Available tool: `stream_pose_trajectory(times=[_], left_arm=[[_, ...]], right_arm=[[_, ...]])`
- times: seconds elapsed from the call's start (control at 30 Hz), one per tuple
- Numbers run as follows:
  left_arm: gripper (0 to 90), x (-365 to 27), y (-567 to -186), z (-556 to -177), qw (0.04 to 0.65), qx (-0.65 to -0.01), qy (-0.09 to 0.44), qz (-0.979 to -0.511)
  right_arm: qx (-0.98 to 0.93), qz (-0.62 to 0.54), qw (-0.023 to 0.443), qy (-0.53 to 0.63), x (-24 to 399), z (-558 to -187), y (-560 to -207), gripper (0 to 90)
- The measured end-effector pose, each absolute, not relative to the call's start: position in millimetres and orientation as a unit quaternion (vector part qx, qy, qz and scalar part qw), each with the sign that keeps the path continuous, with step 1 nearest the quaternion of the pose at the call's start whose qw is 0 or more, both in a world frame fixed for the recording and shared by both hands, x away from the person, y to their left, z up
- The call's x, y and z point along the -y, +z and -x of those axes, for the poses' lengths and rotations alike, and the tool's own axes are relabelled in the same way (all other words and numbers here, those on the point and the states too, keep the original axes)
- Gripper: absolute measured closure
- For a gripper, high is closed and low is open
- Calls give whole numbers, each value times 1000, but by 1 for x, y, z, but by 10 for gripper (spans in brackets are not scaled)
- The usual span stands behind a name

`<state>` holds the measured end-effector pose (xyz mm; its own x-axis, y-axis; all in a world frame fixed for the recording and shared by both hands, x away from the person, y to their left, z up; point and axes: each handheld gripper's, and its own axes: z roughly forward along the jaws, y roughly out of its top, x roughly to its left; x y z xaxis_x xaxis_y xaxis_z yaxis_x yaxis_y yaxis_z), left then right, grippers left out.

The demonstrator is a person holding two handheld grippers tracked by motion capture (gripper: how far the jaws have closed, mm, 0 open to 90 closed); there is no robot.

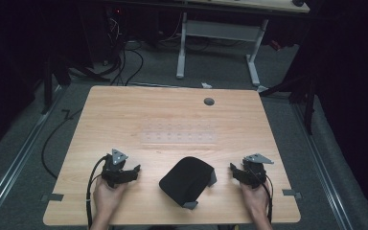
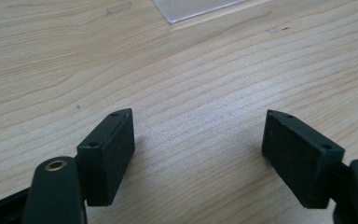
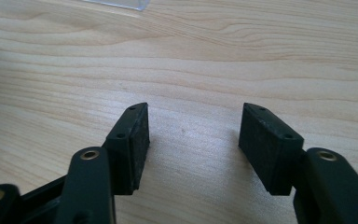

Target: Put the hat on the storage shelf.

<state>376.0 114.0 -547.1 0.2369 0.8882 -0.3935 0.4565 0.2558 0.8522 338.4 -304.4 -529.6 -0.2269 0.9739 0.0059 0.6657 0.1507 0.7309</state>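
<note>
High view: we see the left gripper [image 1: 137,170] and right gripper [image 1: 232,168] resting on the desk [image 1: 124,110], jaws apart, empty, the black case [image 1: 187,181] between them.

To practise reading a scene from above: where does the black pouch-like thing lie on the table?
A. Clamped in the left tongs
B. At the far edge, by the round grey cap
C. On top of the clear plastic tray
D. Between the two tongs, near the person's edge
D: the high view shows the black pouch on the table between the left tongs and the right tongs, touching neither.
</note>
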Motion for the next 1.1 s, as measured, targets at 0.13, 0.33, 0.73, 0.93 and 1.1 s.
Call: stream_pose_trajectory(times=[0.13, 0.33, 0.73, 0.93, 1.1], left_arm=[[258, -114, -547, -376, 536, -584, 201, -576], [258, -114, -547, -376, 536, -584, 202, -576], [257, -114, -547, -376, 536, -584, 201, -576], [257, -114, -547, -376, 536, -584, 201, -576], [258, -114, -547, -376, 536, -584, 201, -576]], right_arm=[[-716, -572, 236, 322, 307, -337, -529, 459], [-720, -561, 232, 336, 307, -330, -528, 488], [-718, -548, 223, 367, 305, -313, -519, 505], [-721, -533, 213, 388, 302, -305, -512, 501], [-728, -519, 207, 397, 295, -300, -505, 491]])
